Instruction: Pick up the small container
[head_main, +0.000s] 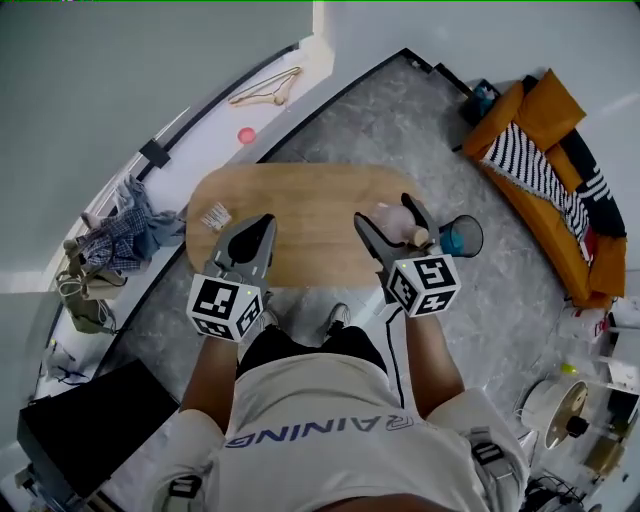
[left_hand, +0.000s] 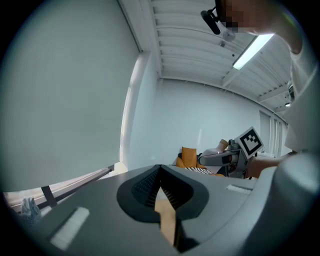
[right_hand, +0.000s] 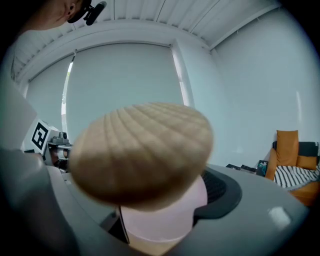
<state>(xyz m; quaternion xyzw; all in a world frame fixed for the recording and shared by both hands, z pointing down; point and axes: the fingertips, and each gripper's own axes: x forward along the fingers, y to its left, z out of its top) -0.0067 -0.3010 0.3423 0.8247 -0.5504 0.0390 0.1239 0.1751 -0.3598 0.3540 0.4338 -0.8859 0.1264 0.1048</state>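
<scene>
The small container (head_main: 393, 216) is a pale pink pot with a scalloped wooden lid (head_main: 420, 237). My right gripper (head_main: 384, 210) is shut on it, up in the air over the right end of the oval wooden table (head_main: 300, 205). In the right gripper view the lid (right_hand: 142, 150) fills the middle, with the pink body (right_hand: 160, 212) behind it between the dark pads (right_hand: 220, 187). My left gripper (head_main: 262, 222) hangs over the table's left part, holding nothing. In the left gripper view its tips (left_hand: 160, 167) meet in a point.
A small clear packet (head_main: 215, 217) lies on the table's left end. A blue cup in a dark ring (head_main: 460, 238) stands on the floor by the right end. An orange sofa (head_main: 545, 130) is at far right, and a pile of clothes (head_main: 125, 230) at left.
</scene>
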